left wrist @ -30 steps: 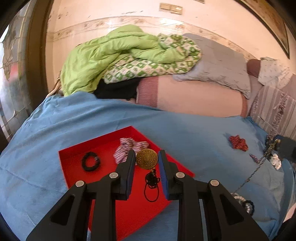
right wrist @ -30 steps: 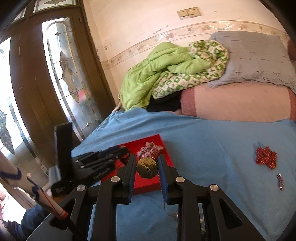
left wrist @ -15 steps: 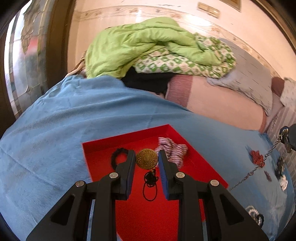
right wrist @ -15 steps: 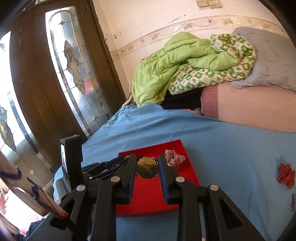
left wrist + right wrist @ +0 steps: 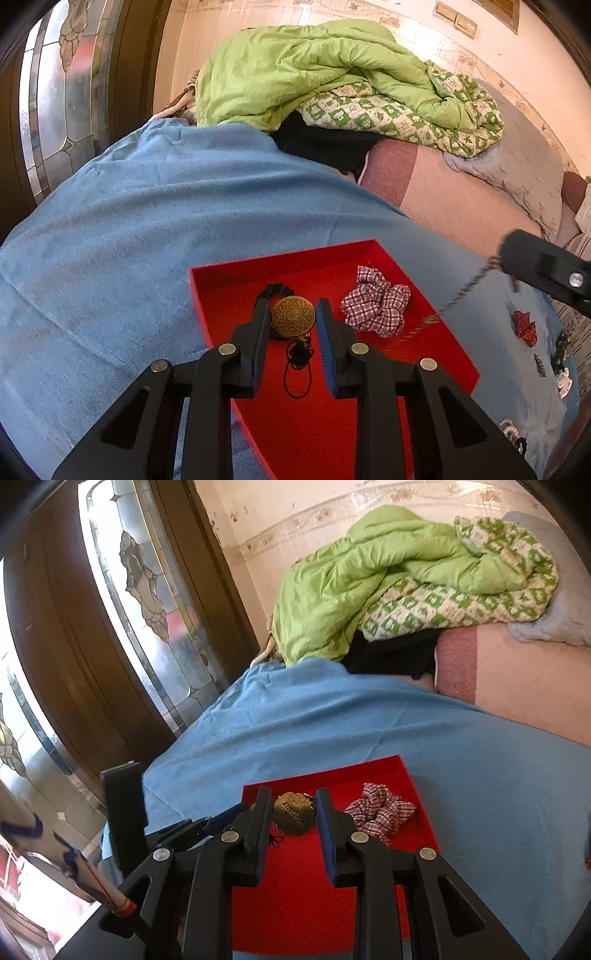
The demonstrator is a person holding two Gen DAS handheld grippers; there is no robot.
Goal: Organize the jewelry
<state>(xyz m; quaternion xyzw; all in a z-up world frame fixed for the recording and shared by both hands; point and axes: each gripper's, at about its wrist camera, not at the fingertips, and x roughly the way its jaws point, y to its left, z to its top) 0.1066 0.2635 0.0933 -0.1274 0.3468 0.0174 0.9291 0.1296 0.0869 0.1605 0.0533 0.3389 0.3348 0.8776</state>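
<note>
A red tray [image 5: 454, 363] lies on the blue bedspread and also shows in the right wrist view [image 5: 410, 773]. It holds a checked scrunchie [image 5: 375, 301] and a black hair tie [image 5: 275, 290]. My left gripper [image 5: 292, 317] is shut on a round gold pendant [image 5: 293, 316] with a black cord hanging below, over the tray. My right gripper [image 5: 293, 814] is shut on a gold medallion [image 5: 294, 813]; in the left wrist view its chain [image 5: 465, 286] hangs over the tray's right side.
A red scrunchie [image 5: 524, 326] and several small jewelry pieces [image 5: 561, 369] lie on the bedspread to the right. A green quilt [image 5: 314, 77] and pillows are piled behind. A glass door [image 5: 122, 602] stands at the left.
Both grippers have moved left over the red tray with their pieces. The right gripper's chain now hangs above the tray's right side.
</note>
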